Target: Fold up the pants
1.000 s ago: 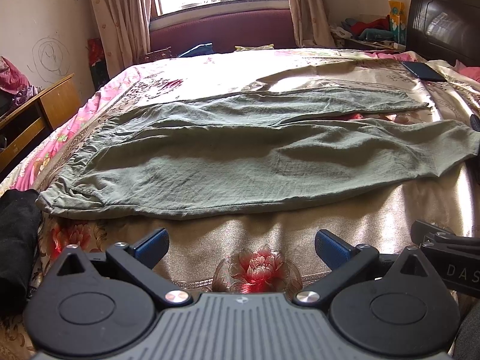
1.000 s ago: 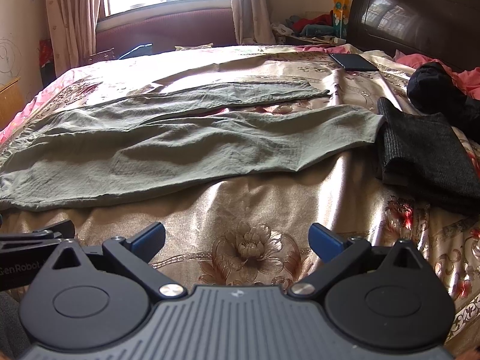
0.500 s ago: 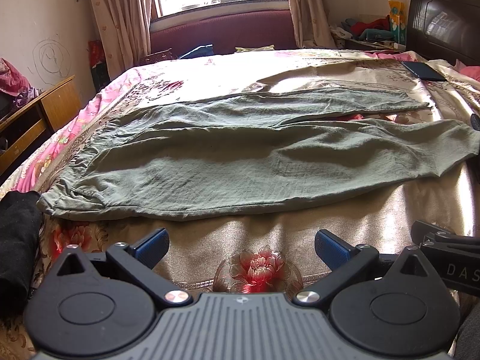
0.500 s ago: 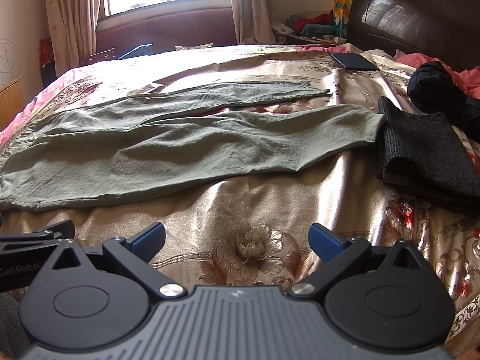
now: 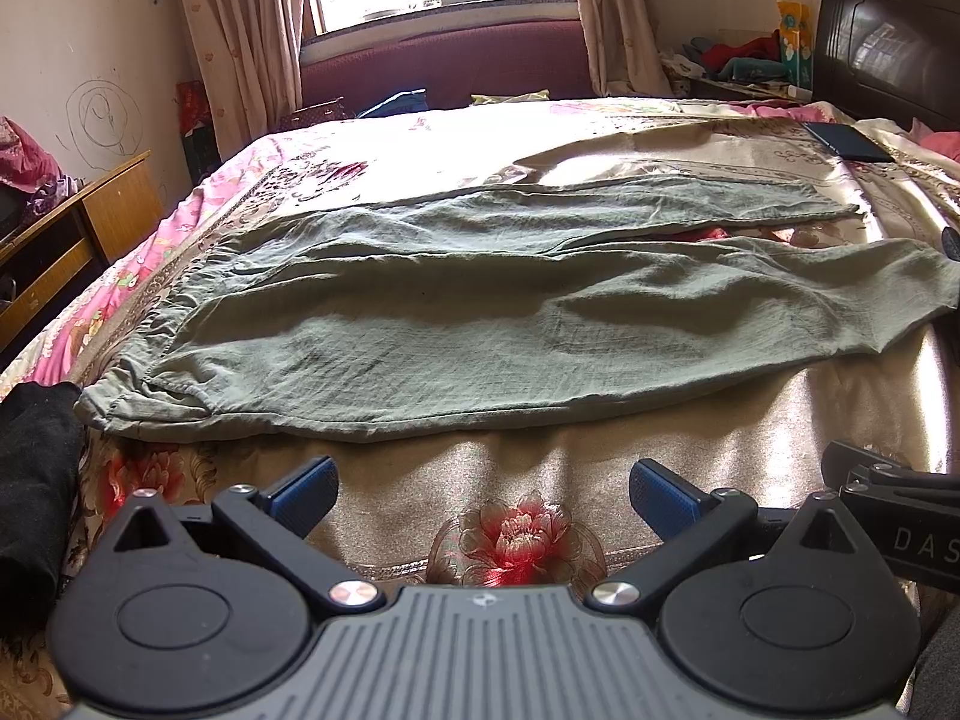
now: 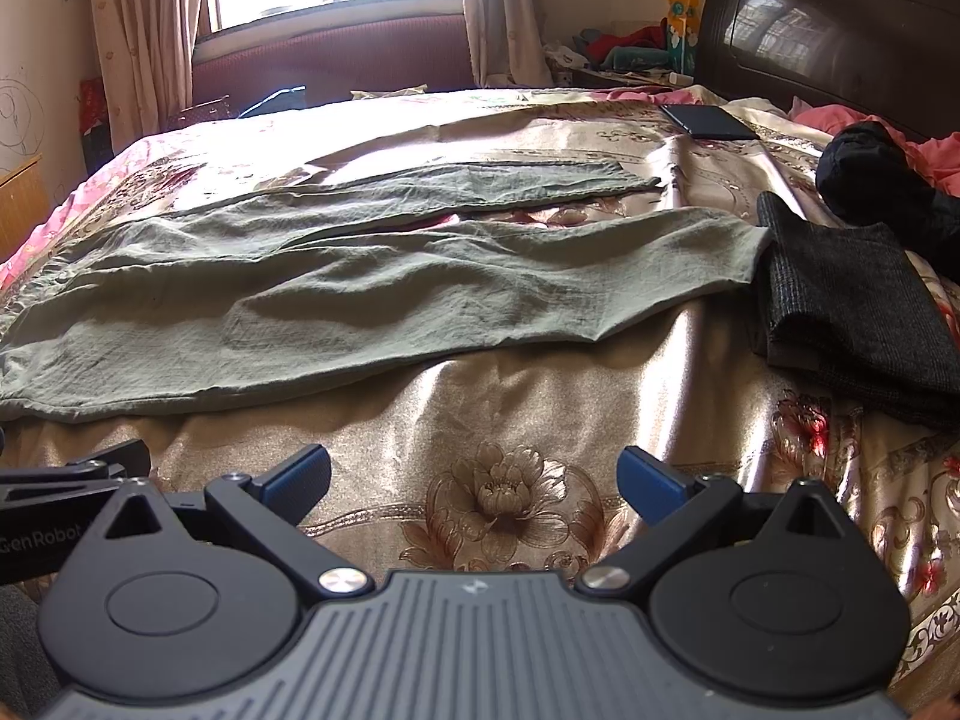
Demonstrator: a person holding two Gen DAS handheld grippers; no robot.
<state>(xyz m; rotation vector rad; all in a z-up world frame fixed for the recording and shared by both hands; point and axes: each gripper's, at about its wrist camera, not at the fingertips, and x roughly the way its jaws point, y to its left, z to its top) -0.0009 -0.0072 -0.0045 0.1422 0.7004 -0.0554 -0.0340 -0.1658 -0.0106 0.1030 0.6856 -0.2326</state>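
Grey-green pants [image 5: 480, 324] lie spread flat across the bed, waistband at the left, two legs running right with a gap between them; they also show in the right wrist view [image 6: 372, 294]. My left gripper [image 5: 483, 492] is open and empty, above the gold bedspread just short of the pants' near edge. My right gripper [image 6: 474, 477] is open and empty, also short of the near edge, toward the leg end. Each gripper's body shows at the edge of the other's view.
A folded dark grey garment [image 6: 852, 306] and a black bundle [image 6: 870, 162] lie right of the leg cuffs. A black cloth [image 5: 36, 480] sits left of the waistband. A dark phone [image 6: 708, 120] lies near the headboard [image 6: 840, 42]. A wooden desk [image 5: 66, 228] stands left.
Both grippers have crept very slightly forward and lower toward the pants. Both stay open; the pants have not moved.
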